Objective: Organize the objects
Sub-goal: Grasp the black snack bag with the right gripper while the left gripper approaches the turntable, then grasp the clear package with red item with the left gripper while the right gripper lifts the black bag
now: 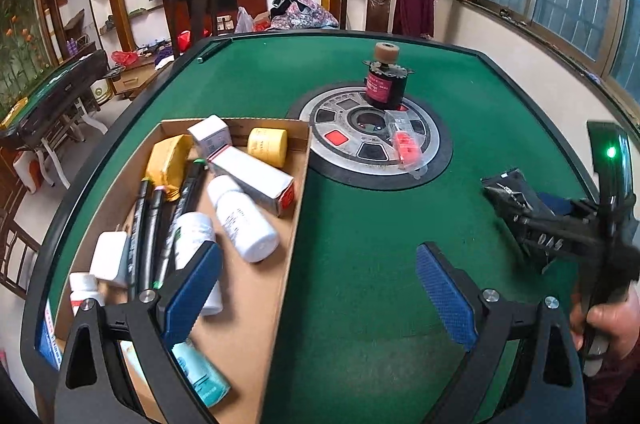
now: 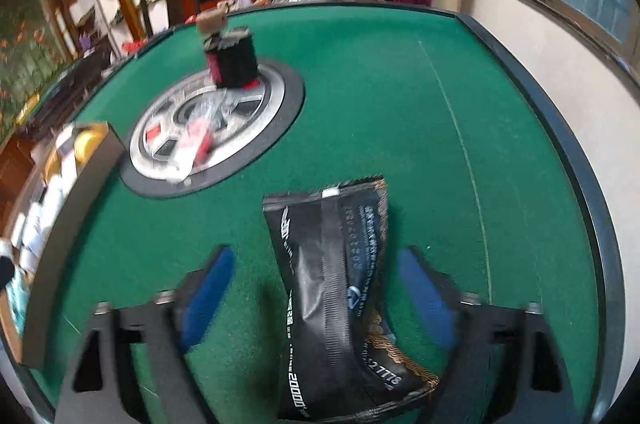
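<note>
Two tongs apart over green felt table; black packet between right pads.

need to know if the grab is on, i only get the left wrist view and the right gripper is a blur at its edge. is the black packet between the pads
Observer: Yes. In the right wrist view the black packet lies on the green felt, between the right gripper and its blue pads.
Operator: pads touching it yet
Observer: No. Green felt shows on both sides, between each pad and the packet.
Operator: which way does it lie
Observer: Lengthwise along the fingers, with its serrated end pointing away from the camera.
</note>
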Tool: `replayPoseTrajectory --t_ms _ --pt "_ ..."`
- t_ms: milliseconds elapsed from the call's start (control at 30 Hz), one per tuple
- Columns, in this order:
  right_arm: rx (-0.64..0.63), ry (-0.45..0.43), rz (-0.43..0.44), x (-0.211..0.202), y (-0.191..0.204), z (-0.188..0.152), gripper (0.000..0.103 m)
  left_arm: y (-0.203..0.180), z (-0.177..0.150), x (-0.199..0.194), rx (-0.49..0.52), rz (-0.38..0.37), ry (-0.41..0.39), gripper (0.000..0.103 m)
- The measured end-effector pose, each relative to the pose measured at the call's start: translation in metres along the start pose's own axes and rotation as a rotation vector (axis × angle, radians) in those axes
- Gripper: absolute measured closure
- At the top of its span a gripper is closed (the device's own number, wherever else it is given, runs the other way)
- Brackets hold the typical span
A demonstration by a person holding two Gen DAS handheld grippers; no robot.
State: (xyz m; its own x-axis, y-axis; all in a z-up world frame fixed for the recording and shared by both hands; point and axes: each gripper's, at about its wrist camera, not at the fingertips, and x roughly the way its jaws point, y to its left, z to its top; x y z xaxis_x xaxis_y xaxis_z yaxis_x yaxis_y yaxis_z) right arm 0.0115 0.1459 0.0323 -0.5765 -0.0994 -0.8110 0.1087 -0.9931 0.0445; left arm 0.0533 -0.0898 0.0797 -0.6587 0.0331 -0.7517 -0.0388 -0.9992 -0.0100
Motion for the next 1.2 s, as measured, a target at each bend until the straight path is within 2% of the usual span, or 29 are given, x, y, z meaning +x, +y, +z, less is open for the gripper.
replayPoseTrajectory --t_ms 33,133,233,300,400,500,733,933,1067,1100,1133,1200 --pt "-0.026 0.012 -0.019 0.003 0.004 -0.001 0.047 -0.002 0.002 0.003 0.004 -0.001 -0.001 0.006" --pt "-0.064 0.004 -0.042 0.003 0.007 -0.004 0.053 -0.013 0.011 0.015 0.022 -0.007 -0.004 0.006" --pt "-0.039 -0.003 -0.067 -0.002 -0.005 -0.005 0.056 -0.027 0.021 0.029 0.04 -0.034 0.001 0.006" --pt "0.011 -0.004 -0.084 -0.002 -0.022 -0.006 0.056 -0.037 0.029 0.041 0.066 -0.037 -0.003 0.006" --pt "0.092 0.002 -0.037 0.0 -0.041 -0.006 0.05 -0.052 0.044 0.06 0.1 -0.007 -0.012 0.006" --pt "0.137 0.001 -0.018 0.0 -0.051 -0.007 0.05 -0.06 0.061 0.081 0.088 0.018 -0.018 0.006" --pt "0.07 0.002 -0.098 0.006 -0.036 -0.004 0.046 -0.067 0.078 0.131 0.038 0.042 0.052 0.006" --pt "0.071 0.005 -0.103 0.007 -0.035 -0.002 0.043 -0.084 0.082 0.146 0.129 0.096 0.015 0.006" --pt "0.074 0.005 -0.099 0.007 -0.033 -0.003 0.04 -0.09 0.083 0.155 0.16 0.086 0.028 0.007" --pt "0.074 0.005 -0.098 0.007 -0.033 -0.002 0.04 -0.09 0.083 0.158 0.166 0.065 0.04 0.013" --pt "0.074 0.006 -0.097 0.007 -0.033 -0.002 0.04 -0.09 0.083 0.16 0.168 0.053 0.047 0.033" --pt "0.077 0.005 -0.094 0.007 -0.034 -0.002 0.04 -0.087 0.081 0.161 0.154 0.008 0.07 0.061"
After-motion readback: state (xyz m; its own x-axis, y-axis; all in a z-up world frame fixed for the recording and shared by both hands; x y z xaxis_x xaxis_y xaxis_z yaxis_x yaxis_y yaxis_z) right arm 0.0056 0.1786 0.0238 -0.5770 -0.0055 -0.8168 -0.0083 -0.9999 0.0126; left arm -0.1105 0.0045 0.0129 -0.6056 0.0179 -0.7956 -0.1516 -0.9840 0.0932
